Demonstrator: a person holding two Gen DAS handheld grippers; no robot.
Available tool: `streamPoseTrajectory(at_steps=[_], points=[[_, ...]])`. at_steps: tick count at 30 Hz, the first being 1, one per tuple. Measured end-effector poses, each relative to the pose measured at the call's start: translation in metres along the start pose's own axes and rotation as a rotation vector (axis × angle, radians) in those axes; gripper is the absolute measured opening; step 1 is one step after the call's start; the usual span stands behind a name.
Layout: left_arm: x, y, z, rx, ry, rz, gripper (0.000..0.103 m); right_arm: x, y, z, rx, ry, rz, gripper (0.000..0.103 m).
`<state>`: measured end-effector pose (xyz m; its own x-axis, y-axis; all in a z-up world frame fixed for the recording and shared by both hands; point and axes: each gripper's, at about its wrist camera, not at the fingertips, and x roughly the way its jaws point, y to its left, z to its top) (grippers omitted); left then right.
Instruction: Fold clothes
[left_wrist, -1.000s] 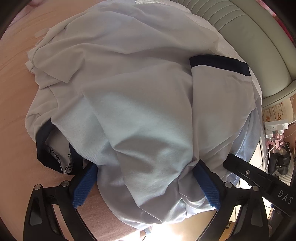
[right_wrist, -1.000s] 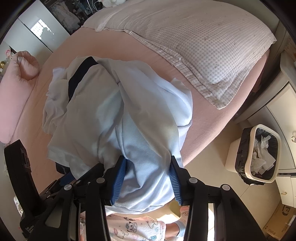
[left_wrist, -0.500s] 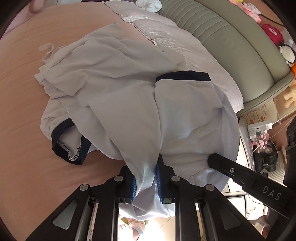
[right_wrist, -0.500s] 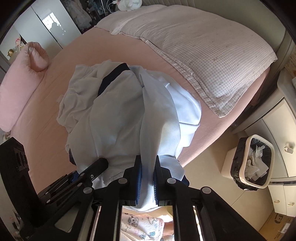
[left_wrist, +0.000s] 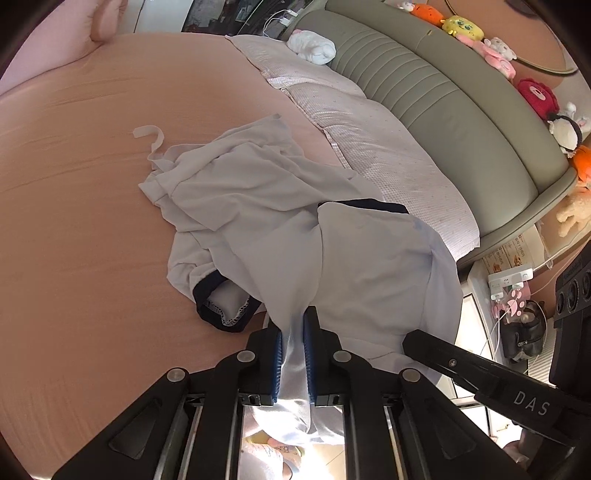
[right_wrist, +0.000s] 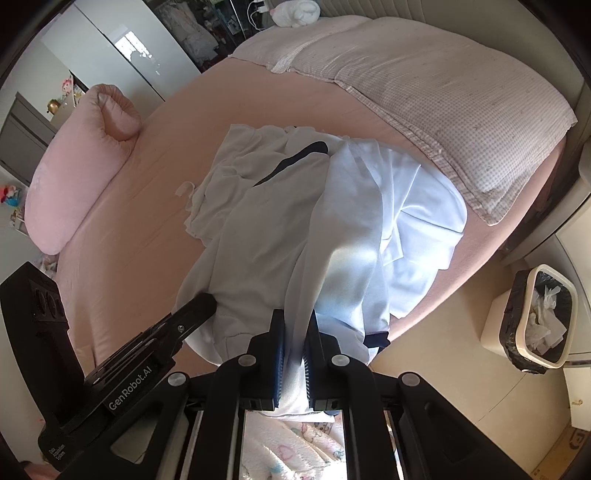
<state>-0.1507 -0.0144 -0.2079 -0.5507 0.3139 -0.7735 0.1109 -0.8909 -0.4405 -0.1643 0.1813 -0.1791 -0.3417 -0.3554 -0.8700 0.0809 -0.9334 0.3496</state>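
Left wrist view first: my left gripper (left_wrist: 293, 347) is clamped tight on a bunched fold of the pale shirt (left_wrist: 288, 236), its blue pads pressing the cloth from both sides. A second ago those jaws stood wide apart around the same hem; now they are closed, and the shirt, which then filled nearly the whole picture, sits smaller and lower, with far more of the peach bed sheet (left_wrist: 74, 221) showing around it. The shirt lies crumpled on the bed, its near edge drawn up into the grip. A navy sleeve cuff (left_wrist: 364, 205) shows on top, and the navy-trimmed collar (left_wrist: 221, 314) lies to the left of the pads. Only this view gives me the green padded headboard (left_wrist: 443, 110), the row of plush toys (left_wrist: 498, 55) along it, and the power strip (left_wrist: 511, 278) at the right. My other gripper's black finger crosses the lower right.

In the right wrist view, my right gripper (right_wrist: 294, 354) is likewise shut on a fold of the shirt (right_wrist: 332, 221), where earlier it stood part open around it. Only here do I see the pink pillow (right_wrist: 81, 166) at the left, the white wardrobe (right_wrist: 122, 48) behind it, the checked blanket (right_wrist: 424, 81) spread beyond the shirt, and the waste bin (right_wrist: 537, 319) on the floor at the right.
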Motion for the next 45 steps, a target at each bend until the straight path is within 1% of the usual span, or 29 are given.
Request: streamPoseTrajectory(at_steps=[2,6,8,11,13,15,17,21,24,29,31,32,33,35,37,38,39,40,41,42,43,44,45], points=[[-0.011,0.003,0.0,0.019,-0.032,0.024,0.007,-0.002,0.012,-0.002,-0.015,-0.005,0.011,0.007],[-0.033,0.008,-0.002,0.077,-0.087,0.071,0.006,0.007,0.032,-0.008,-0.042,0.016,-0.038,0.007],[-0.044,0.016,-0.006,0.078,-0.087,0.096,0.006,0.01,0.044,-0.012,-0.047,0.022,-0.036,0.007],[-0.058,0.035,-0.01,0.039,-0.068,0.111,0.006,0.013,0.062,-0.02,-0.066,0.039,-0.052,0.007],[-0.066,0.05,-0.011,0.003,-0.05,0.091,0.007,0.014,0.073,-0.024,-0.077,0.048,-0.076,0.007],[-0.072,0.065,-0.012,-0.023,-0.037,0.029,0.007,0.016,0.084,-0.027,-0.09,0.054,-0.09,0.007],[-0.075,0.076,-0.012,-0.042,-0.02,-0.004,0.008,0.017,0.095,-0.028,-0.111,0.059,-0.099,0.007],[-0.073,0.085,-0.015,-0.05,0.019,-0.013,0.01,0.014,0.116,-0.028,-0.137,0.069,-0.106,0.007],[-0.065,0.082,-0.018,-0.028,0.063,-0.007,0.011,0.01,0.126,-0.026,-0.128,0.084,-0.046,0.007],[-0.059,0.077,-0.024,-0.018,0.137,-0.033,0.014,0.004,0.131,-0.026,-0.116,0.064,-0.086,0.007],[-0.058,0.073,-0.025,0.0,0.144,-0.029,0.021,0.0,0.131,-0.028,-0.108,0.058,-0.096,0.007],[-0.057,0.07,-0.025,0.013,0.138,-0.025,0.032,-0.003,0.127,-0.028,-0.104,0.057,-0.092,0.007],[-0.057,0.067,-0.024,0.012,0.125,-0.027,0.052,-0.007,0.123,-0.028,-0.101,0.053,-0.092,0.007],[-0.058,0.061,-0.023,-0.005,0.095,-0.038,0.075,-0.013,0.111,-0.025,-0.088,0.045,-0.091,0.007],[-0.058,0.058,-0.023,-0.051,0.068,-0.109,0.076,-0.018,0.102,-0.026,-0.09,0.055,-0.073,0.008],[-0.057,0.056,-0.023,-0.082,0.056,-0.147,0.076,-0.018,0.095,-0.025,-0.088,0.055,-0.067,0.013],[-0.057,0.053,-0.023,-0.099,0.042,-0.159,0.076,-0.017,0.088,-0.024,-0.084,0.054,-0.061,0.027],[-0.056,0.05,-0.024,-0.105,0.026,-0.156,0.076,-0.02,0.082,-0.024,-0.084,0.044,-0.058,0.035],[-0.055,0.047,-0.024,-0.112,0.01,-0.153,0.076,-0.023,0.076,-0.024,-0.086,0.029,-0.06,0.047],[-0.055,0.043,-0.025,-0.118,-0.006,-0.15,0.076,-0.025,0.07,-0.024,-0.09,0.013,-0.063,0.051],[-0.053,0.039,-0.025,-0.113,-0.011,-0.133,0.076,-0.027,0.065,-0.023,-0.094,0.013,-0.067,0.052],[-0.051,0.034,-0.025,-0.098,-0.008,-0.109,0.076,-0.028,0.061,-0.023,-0.098,0.014,-0.07,0.054],[-0.05,0.028,-0.025,-0.08,-0.002,-0.085,0.076,-0.029,0.054,-0.021,-0.089,0.02,-0.069,0.058]])
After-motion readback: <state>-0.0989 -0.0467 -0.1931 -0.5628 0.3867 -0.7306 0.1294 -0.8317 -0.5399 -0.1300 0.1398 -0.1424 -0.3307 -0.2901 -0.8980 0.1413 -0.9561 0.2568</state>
